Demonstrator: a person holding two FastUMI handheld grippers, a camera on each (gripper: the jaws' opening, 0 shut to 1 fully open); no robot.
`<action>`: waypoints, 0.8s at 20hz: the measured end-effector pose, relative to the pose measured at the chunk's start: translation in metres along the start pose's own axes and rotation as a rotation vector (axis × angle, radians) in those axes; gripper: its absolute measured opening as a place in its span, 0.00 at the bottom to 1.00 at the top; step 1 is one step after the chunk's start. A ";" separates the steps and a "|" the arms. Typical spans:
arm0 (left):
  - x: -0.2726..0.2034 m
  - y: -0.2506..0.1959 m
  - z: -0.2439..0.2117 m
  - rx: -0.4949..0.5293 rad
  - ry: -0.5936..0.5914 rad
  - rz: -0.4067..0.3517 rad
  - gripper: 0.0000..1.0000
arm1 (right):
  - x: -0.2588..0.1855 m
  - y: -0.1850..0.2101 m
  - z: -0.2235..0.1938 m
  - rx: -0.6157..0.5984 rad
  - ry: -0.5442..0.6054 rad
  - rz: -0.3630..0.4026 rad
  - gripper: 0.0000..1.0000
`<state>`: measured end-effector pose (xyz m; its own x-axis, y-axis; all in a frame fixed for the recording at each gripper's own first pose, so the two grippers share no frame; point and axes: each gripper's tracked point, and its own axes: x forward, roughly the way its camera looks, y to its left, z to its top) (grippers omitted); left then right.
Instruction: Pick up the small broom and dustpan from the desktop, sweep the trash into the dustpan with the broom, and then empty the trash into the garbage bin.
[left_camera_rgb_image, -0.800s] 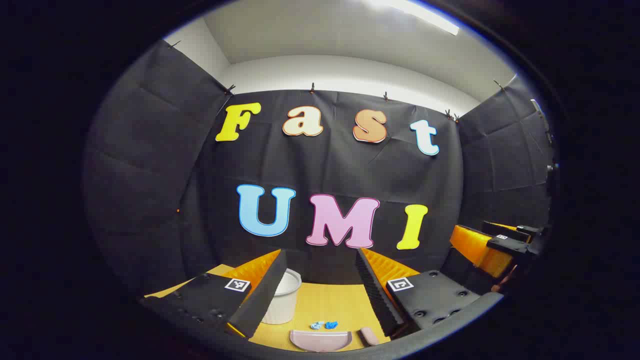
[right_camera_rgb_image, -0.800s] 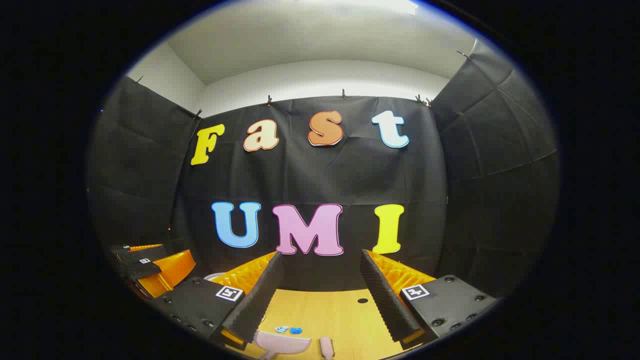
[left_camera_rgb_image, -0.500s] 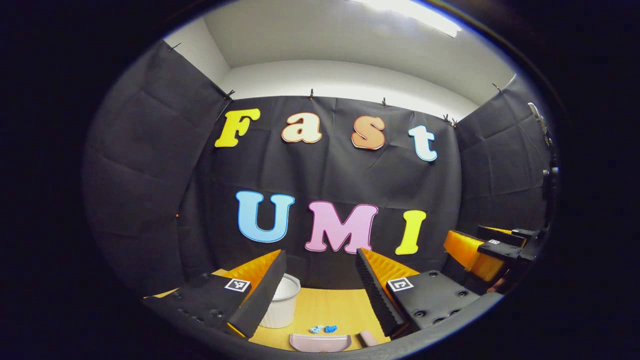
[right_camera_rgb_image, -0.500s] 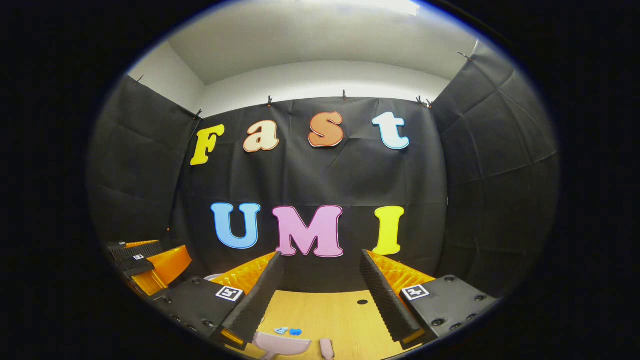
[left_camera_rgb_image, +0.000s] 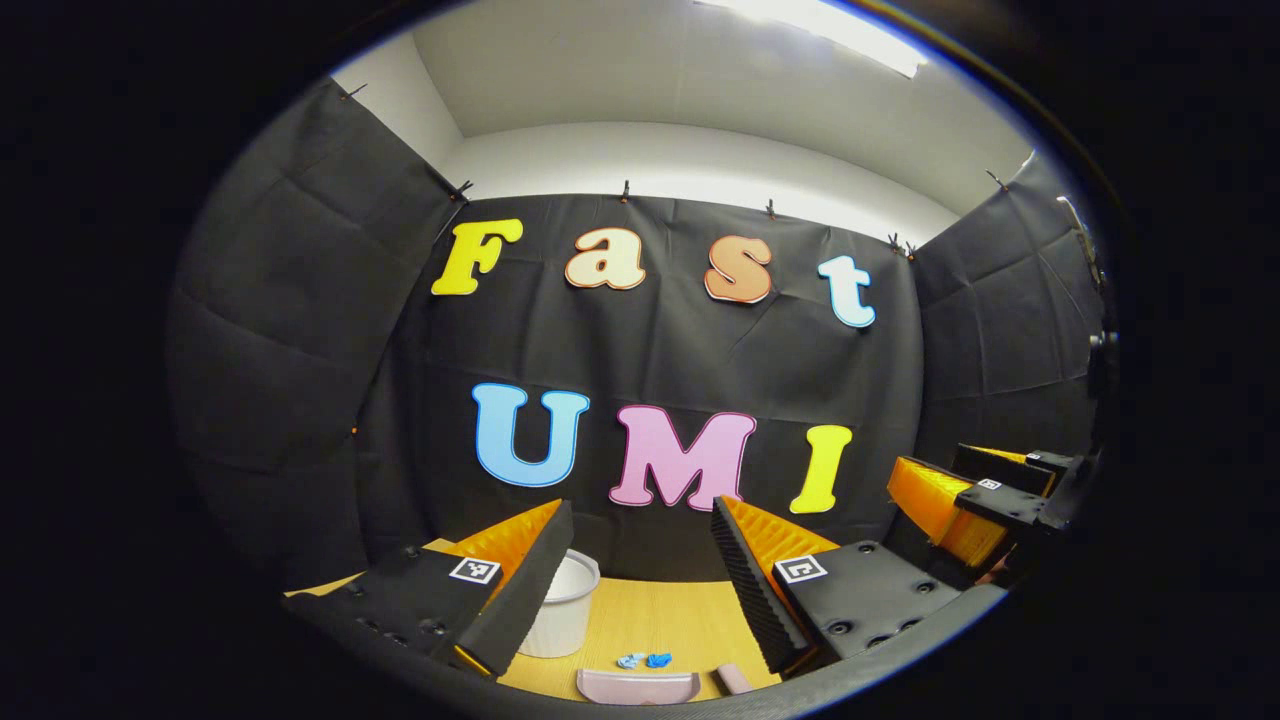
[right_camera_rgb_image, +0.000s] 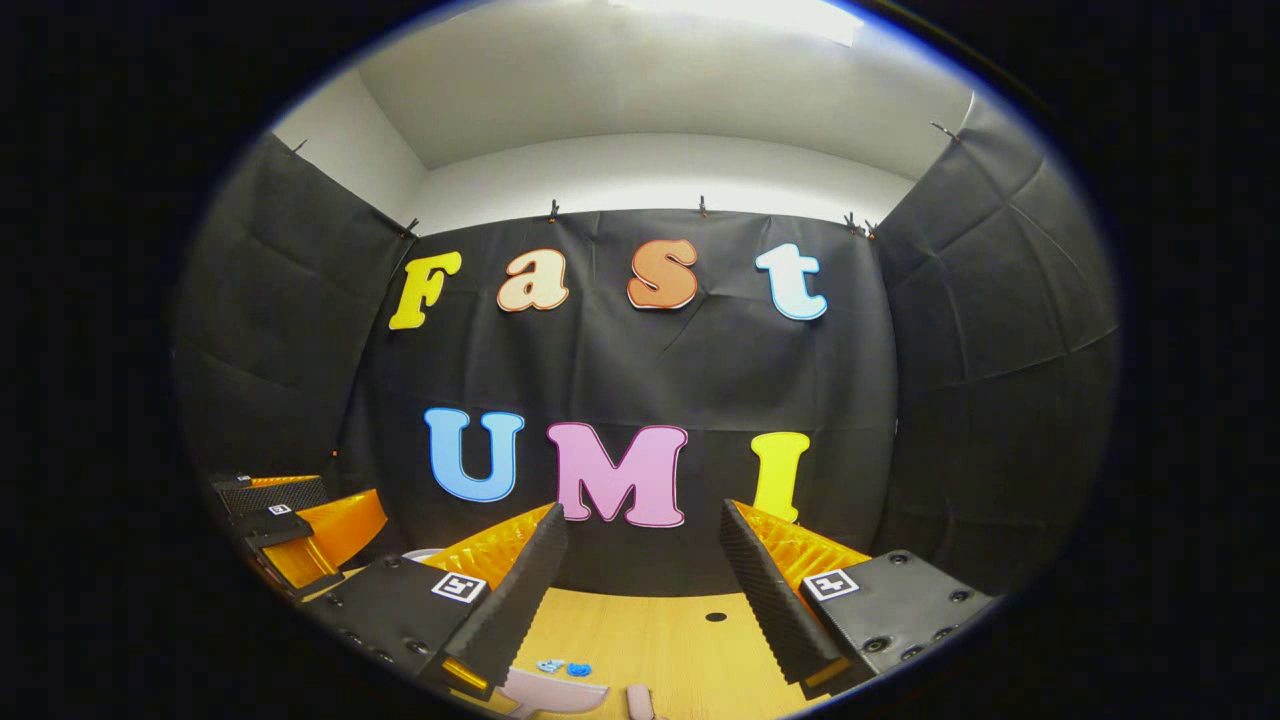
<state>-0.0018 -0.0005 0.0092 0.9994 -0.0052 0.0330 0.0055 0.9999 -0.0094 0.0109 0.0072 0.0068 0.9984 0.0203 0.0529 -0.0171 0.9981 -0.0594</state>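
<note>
The wooden tabletop (left_camera_rgb_image: 650, 620) is seen below both grippers, with the white garbage bin (left_camera_rgb_image: 562, 603) standing at its far left. The left gripper (left_camera_rgb_image: 640, 575) and the right gripper (right_camera_rgb_image: 640, 580) are each held above the tabletop with fingers apart and nothing between them. The pink dustpan (left_camera_rgb_image: 637, 686) lies at the near edge, the pink broom (left_camera_rgb_image: 733, 678) just beside it on the right, and the blue trash (left_camera_rgb_image: 646, 660) just beyond the dustpan.

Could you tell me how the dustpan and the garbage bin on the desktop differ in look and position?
The dustpan is pink, low and wide, while the garbage bin is white, tall and round. The dustpan lies nearest the left gripper, just before the blue trash; the garbage bin stands farther back, partly behind a finger. Both rest on the desktop, untouched.
</note>
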 end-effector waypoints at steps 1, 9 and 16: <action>0.000 -0.002 0.001 -0.001 0.000 -0.003 0.82 | -0.001 0.000 0.001 -0.003 -0.003 0.000 0.99; 0.001 -0.009 0.005 0.017 -0.006 -0.024 0.82 | 0.000 -0.002 0.000 -0.018 -0.005 -0.010 0.99; 0.000 -0.008 0.001 0.040 0.000 -0.026 0.82 | 0.001 0.000 -0.004 -0.029 0.009 -0.014 0.99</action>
<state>-0.0018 -0.0083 0.0108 0.9990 -0.0311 0.0325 0.0301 0.9990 0.0319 0.0120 0.0074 0.0026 0.9990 0.0056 0.0447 -0.0016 0.9961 -0.0881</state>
